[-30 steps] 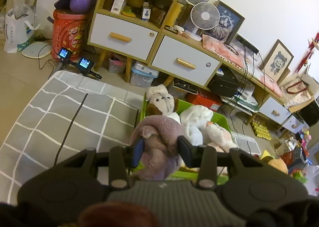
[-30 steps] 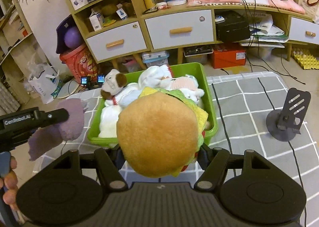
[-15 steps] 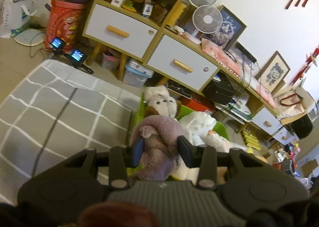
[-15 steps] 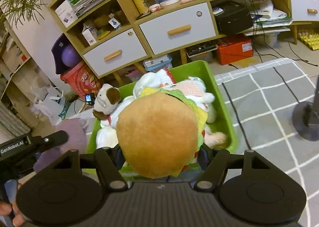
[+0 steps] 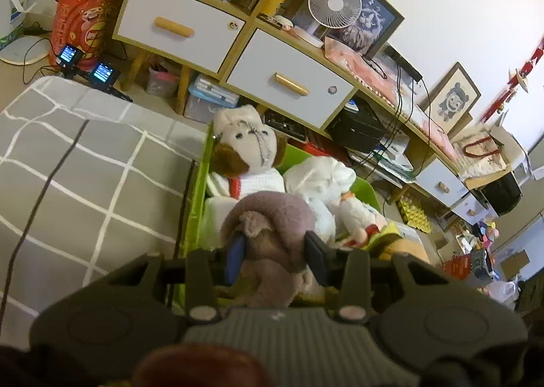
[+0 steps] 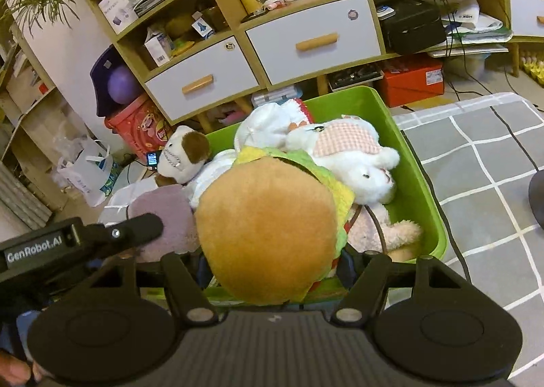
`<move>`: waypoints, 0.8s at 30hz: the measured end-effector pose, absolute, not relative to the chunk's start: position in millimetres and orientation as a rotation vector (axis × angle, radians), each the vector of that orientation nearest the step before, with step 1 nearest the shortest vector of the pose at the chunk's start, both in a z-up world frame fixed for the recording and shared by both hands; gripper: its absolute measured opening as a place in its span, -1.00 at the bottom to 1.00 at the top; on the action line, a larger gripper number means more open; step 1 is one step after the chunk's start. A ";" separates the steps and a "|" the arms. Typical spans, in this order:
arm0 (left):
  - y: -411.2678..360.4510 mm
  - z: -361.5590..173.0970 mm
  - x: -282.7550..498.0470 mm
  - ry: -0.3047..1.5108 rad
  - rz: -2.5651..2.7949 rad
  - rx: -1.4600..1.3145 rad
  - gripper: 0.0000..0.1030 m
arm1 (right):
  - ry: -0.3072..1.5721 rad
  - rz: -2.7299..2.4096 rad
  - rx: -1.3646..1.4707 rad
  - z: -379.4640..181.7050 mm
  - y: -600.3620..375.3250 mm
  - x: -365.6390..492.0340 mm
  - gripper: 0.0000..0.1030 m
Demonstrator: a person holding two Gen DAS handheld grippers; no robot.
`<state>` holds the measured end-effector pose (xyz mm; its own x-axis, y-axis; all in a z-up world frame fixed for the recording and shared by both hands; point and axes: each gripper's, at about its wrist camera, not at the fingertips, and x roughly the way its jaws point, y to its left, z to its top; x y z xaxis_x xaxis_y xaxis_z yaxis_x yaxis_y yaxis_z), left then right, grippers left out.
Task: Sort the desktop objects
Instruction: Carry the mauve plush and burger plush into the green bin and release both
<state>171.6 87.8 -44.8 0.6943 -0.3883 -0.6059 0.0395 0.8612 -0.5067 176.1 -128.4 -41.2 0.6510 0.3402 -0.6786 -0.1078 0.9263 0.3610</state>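
Note:
My left gripper (image 5: 274,252) is shut on a mauve plush toy (image 5: 272,217) and holds it over the near left end of a green bin (image 5: 197,190). My right gripper (image 6: 272,268) is shut on a hamburger plush (image 6: 268,234) and holds it over the near side of the same bin (image 6: 425,190). The bin holds a brown-eared dog plush (image 5: 244,149), a white plush (image 5: 323,179) and a white rabbit plush with a pink check patch (image 6: 353,156). The left gripper and its mauve toy (image 6: 163,217) also show at the left of the right wrist view.
The bin stands on a grey checked cloth (image 5: 85,166) crossed by a black cable (image 5: 44,190). Behind it is a wooden cabinet with white drawers (image 6: 312,37), fans (image 5: 335,3), a red snack drum (image 5: 81,27) and an orange box (image 6: 411,79). A black stand (image 6: 537,196) sits at the right.
Both grippers have moved forward with their plush toys, from in front of the bin to over it. The mauve toy now hangs above the bin's left end beside the burger.

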 end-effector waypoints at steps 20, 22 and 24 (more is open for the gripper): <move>86.1 -30.1 163.7 0.729 -0.255 -0.486 0.61 | 0.814 0.270 0.357 -31.2 -135.6 171.9 0.52; 87.6 -29.3 162.6 0.727 -0.254 -0.491 0.63 | 0.799 0.265 0.357 -29.0 -137.0 170.3 0.52; 89.1 -27.9 161.8 0.726 -0.252 -0.498 0.59 | 0.760 0.251 0.353 -26.1 -138.5 167.8 0.49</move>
